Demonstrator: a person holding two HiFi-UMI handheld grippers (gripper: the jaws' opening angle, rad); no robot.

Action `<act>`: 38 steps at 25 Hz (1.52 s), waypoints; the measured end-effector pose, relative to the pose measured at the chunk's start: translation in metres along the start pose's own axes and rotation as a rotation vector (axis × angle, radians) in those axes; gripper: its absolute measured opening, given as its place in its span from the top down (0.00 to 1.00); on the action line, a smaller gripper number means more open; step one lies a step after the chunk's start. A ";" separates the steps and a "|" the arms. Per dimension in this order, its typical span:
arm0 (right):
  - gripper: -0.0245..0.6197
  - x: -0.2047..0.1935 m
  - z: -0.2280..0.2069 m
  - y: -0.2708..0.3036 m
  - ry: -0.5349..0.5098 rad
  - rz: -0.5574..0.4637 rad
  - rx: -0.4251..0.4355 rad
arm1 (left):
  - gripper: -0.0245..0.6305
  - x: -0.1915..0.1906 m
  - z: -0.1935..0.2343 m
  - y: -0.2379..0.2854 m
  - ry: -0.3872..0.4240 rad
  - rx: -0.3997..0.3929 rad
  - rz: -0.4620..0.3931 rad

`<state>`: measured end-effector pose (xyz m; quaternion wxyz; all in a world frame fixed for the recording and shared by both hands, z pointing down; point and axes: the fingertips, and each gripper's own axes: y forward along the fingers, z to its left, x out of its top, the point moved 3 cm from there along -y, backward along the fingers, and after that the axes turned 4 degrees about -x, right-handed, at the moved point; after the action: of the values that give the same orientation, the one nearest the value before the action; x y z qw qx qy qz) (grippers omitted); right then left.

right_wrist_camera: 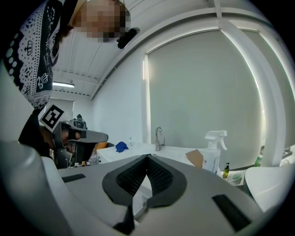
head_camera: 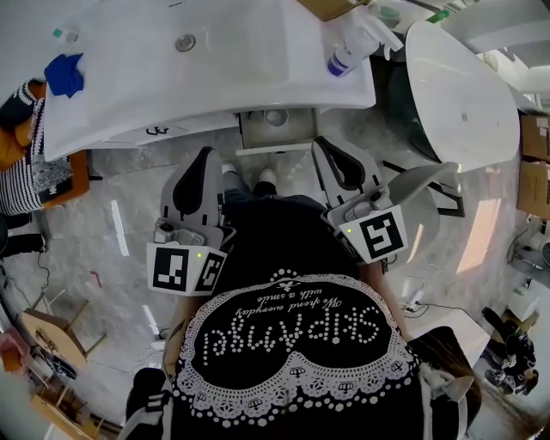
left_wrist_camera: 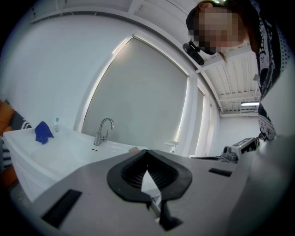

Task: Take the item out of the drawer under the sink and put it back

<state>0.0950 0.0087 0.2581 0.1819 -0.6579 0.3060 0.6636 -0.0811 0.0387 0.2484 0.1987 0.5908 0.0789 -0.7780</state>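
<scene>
The left gripper (left_wrist_camera: 147, 153) has its jaws met at the tips, nothing between them; ahead and to its left stands a white sink (left_wrist_camera: 50, 159) with a chrome faucet (left_wrist_camera: 104, 131); farther left on the sink sit a blue cloth (left_wrist_camera: 43, 132) and a small bottle (left_wrist_camera: 56, 124).

- Grey recess (head_camera: 275, 127) under the sink (head_camera: 215, 77) front edge: I see only a sliver. Pale round thing inside, too small to name.
- Left gripper (left_wrist_camera: 147, 152) and right gripper (right_wrist_camera: 147, 156): in its own view, each grey body fills the lower half and hides everything below the sink rim.
- Head view: the person's torso (head_camera: 292, 344) covers both hands, so I can't see them on the handles.
- Sink's far side and the cardboard (head_camera: 325, 7) are cut off by the top edge.
- Spray bottle (head_camera: 348, 51): label unreadable.
- Small bottle (head_camera: 62, 34) near the blue cloth (head_camera: 64, 73): too small to identify.
- Striped sleeve (head_camera: 21, 185): cut off by the left edge.
</scene>
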 end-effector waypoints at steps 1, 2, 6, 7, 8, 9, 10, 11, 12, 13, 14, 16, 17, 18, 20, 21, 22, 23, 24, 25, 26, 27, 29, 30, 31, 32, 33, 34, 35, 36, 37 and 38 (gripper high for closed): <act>0.94 0.000 0.000 0.000 0.001 0.000 0.000 | 0.96 0.000 -0.001 0.000 0.003 -0.004 0.000; 0.94 -0.001 0.000 -0.001 0.002 -0.001 -0.001 | 0.96 0.000 -0.002 0.000 0.007 -0.010 0.001; 0.94 0.001 -0.003 -0.004 -0.014 -0.035 -0.002 | 0.96 0.009 -0.001 0.003 0.029 -0.037 -0.005; 0.94 0.005 -0.004 -0.004 -0.018 -0.055 0.002 | 0.96 0.015 0.001 0.003 0.033 -0.036 -0.014; 0.94 0.007 -0.004 -0.004 -0.019 -0.063 0.006 | 0.96 0.021 0.005 0.002 0.037 -0.031 -0.025; 0.94 0.009 -0.004 -0.005 -0.018 -0.057 0.009 | 0.96 0.028 0.009 0.001 0.043 -0.025 -0.035; 0.94 0.010 -0.005 -0.006 -0.015 -0.047 0.010 | 0.96 0.034 0.012 -0.001 0.050 -0.019 -0.044; 0.94 0.011 -0.005 -0.008 -0.011 -0.040 0.010 | 0.96 0.040 0.016 -0.004 0.058 -0.015 -0.051; 0.94 0.013 -0.006 -0.010 -0.006 -0.038 0.010 | 0.96 0.045 0.018 -0.007 0.065 -0.015 -0.055; 0.94 0.016 -0.006 -0.011 -0.001 -0.039 0.008 | 0.96 0.049 0.020 -0.009 0.071 -0.018 -0.057; 0.94 0.018 -0.006 -0.012 0.001 -0.035 0.005 | 0.96 0.053 0.021 -0.012 0.074 -0.024 -0.057; 0.94 0.018 -0.005 -0.013 -0.001 -0.016 -0.001 | 0.96 0.056 0.024 -0.018 0.069 -0.031 -0.051; 0.94 0.017 -0.005 -0.014 -0.002 -0.012 -0.001 | 0.96 0.057 0.025 -0.022 0.063 -0.029 -0.048; 0.94 0.016 -0.004 -0.015 -0.002 -0.010 0.002 | 0.96 0.057 0.026 -0.026 0.058 -0.025 -0.044; 0.94 0.014 -0.003 -0.017 -0.002 -0.002 0.008 | 0.96 0.055 0.025 -0.033 0.058 -0.019 -0.031; 0.94 0.012 -0.003 -0.018 0.000 0.004 0.010 | 0.96 0.054 0.024 -0.036 0.060 -0.019 -0.025; 0.94 0.011 -0.003 -0.018 0.005 0.010 0.010 | 0.96 0.053 0.022 -0.038 0.061 -0.021 -0.021; 0.93 0.010 -0.003 -0.019 0.012 0.013 0.010 | 0.96 0.053 0.020 -0.040 0.059 -0.024 -0.021; 0.93 0.010 -0.004 -0.020 0.020 0.015 0.009 | 0.96 0.053 0.018 -0.042 0.054 -0.028 -0.024; 0.93 0.010 -0.004 -0.020 0.026 0.016 0.008 | 0.96 0.053 0.017 -0.044 0.047 -0.031 -0.028; 0.93 0.010 -0.003 -0.021 0.029 0.016 0.007 | 0.96 0.053 0.017 -0.046 0.038 -0.033 -0.032; 0.93 0.009 -0.002 -0.021 0.028 0.018 0.007 | 0.96 0.053 0.017 -0.048 0.029 -0.034 -0.036; 0.93 0.008 0.001 -0.021 0.021 0.022 0.009 | 0.96 0.051 0.020 -0.051 0.006 -0.033 -0.043; 0.93 0.008 0.003 -0.021 0.017 0.023 0.011 | 0.96 0.050 0.022 -0.052 -0.006 -0.033 -0.045; 0.93 0.007 0.006 -0.022 0.012 0.024 0.012 | 0.96 0.049 0.023 -0.052 -0.017 -0.036 -0.048; 0.93 0.007 0.008 -0.022 0.007 0.026 0.012 | 0.96 0.048 0.022 -0.051 -0.025 -0.041 -0.051; 0.93 0.006 0.010 -0.022 0.002 0.030 0.010 | 0.96 0.048 0.021 -0.050 -0.032 -0.050 -0.054; 0.93 0.006 0.013 -0.022 -0.002 0.033 0.007 | 0.96 0.047 0.019 -0.049 -0.038 -0.062 -0.058; 0.93 0.006 0.016 -0.022 -0.005 0.035 0.002 | 0.96 0.048 0.017 -0.047 -0.043 -0.077 -0.061; 0.93 0.007 0.020 -0.021 -0.007 0.037 -0.005 | 0.96 0.048 0.015 -0.046 -0.044 -0.094 -0.061; 0.93 0.009 0.024 -0.020 -0.009 0.038 -0.013 | 0.96 0.049 0.013 -0.046 -0.041 -0.110 -0.059; 0.93 0.011 0.029 -0.019 -0.010 0.041 -0.020 | 0.96 0.050 0.011 -0.045 -0.034 -0.125 -0.054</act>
<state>0.0843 0.0403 0.2428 0.1631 -0.6499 0.3120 0.6735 -0.1206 0.0650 0.1987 0.2156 0.5617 0.1399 -0.7864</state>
